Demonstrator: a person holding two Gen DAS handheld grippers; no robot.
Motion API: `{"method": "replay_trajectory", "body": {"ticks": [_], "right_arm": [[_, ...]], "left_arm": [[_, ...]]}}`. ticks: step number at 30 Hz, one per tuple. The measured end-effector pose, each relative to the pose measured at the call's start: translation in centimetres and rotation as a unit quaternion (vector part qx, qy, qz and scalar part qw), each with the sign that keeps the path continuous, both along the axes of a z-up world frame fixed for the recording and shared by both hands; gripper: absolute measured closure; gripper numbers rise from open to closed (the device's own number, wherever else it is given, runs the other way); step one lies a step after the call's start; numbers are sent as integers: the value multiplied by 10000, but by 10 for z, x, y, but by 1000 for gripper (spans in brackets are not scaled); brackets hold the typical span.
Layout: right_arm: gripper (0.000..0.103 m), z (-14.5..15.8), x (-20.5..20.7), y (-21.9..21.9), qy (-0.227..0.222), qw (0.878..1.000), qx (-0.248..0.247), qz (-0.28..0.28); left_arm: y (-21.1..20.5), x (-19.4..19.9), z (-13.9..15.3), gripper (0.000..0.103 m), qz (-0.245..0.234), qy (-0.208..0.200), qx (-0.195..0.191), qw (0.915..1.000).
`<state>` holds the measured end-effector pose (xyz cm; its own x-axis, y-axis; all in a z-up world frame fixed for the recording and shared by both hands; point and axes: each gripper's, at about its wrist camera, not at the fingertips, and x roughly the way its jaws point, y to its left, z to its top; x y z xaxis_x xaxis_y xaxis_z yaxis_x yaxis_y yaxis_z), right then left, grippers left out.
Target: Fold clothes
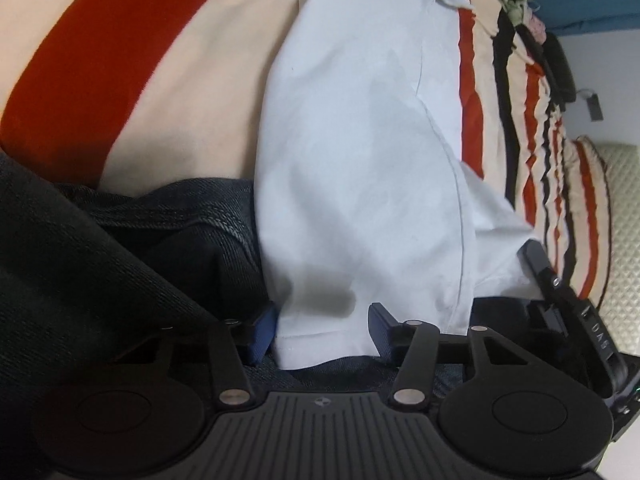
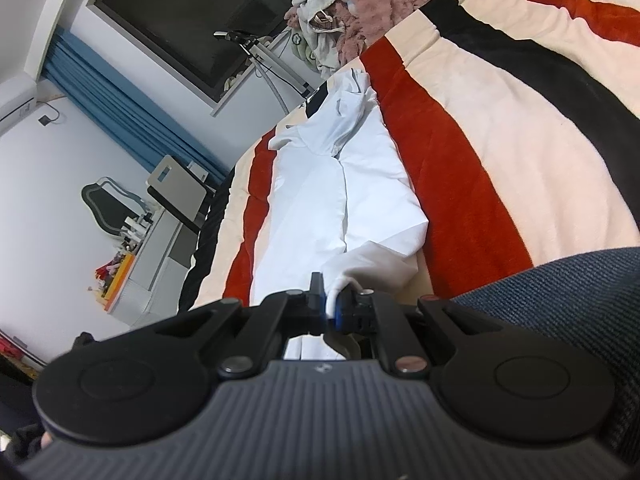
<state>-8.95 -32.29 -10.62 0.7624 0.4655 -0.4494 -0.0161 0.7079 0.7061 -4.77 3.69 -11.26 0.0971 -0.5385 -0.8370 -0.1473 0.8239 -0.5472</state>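
Observation:
A white garment (image 1: 360, 152) lies lengthwise on a bed with a red, cream and black striped blanket (image 1: 132, 80). My left gripper (image 1: 324, 332) is open, its blue pads either side of the garment's hemmed near end. The right gripper shows at the right edge of the left wrist view (image 1: 560, 292). In the right wrist view the garment (image 2: 312, 200) stretches away across the blanket (image 2: 500, 140). My right gripper (image 2: 330, 306) is shut on a corner of the white garment near its near end.
Dark denim-clad legs (image 1: 120, 248) sit close at the near side, also in the right wrist view (image 2: 560, 300). A heap of pink and grey clothes (image 2: 360, 0) lies at the bed's far end. A dresser (image 2: 160, 248), blue curtains and a window stand beyond the bed.

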Motion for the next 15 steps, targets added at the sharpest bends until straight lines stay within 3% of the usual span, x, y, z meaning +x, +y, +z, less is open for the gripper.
{"method": "replay_trajectory", "body": {"ticks": [2, 3, 4, 5, 9, 15], "right_arm": [[95, 0, 0, 1, 2, 10000, -12, -10], [95, 0, 0, 1, 2, 10000, -20, -14], [95, 0, 0, 1, 3, 10000, -26, -19], [95, 0, 0, 1, 3, 10000, -29, -26], [96, 3, -2, -1, -93, 9999, 98, -90], [96, 38, -7, 0, -458, 9989, 82, -39]], "left_arm": [[-5, 0, 0, 55, -72, -6, 99, 9999], [-6, -1, 0, 68, -73, 15, 131, 9999], [-7, -2, 0, 92, -59, 51, 150, 9999], [-6, -3, -1, 99, -9, 81, 131, 9999], [2, -8, 13, 99, 184, -219, -13, 9996], [36, -8, 85, 100, 883, -1146, -680, 9872]]}}
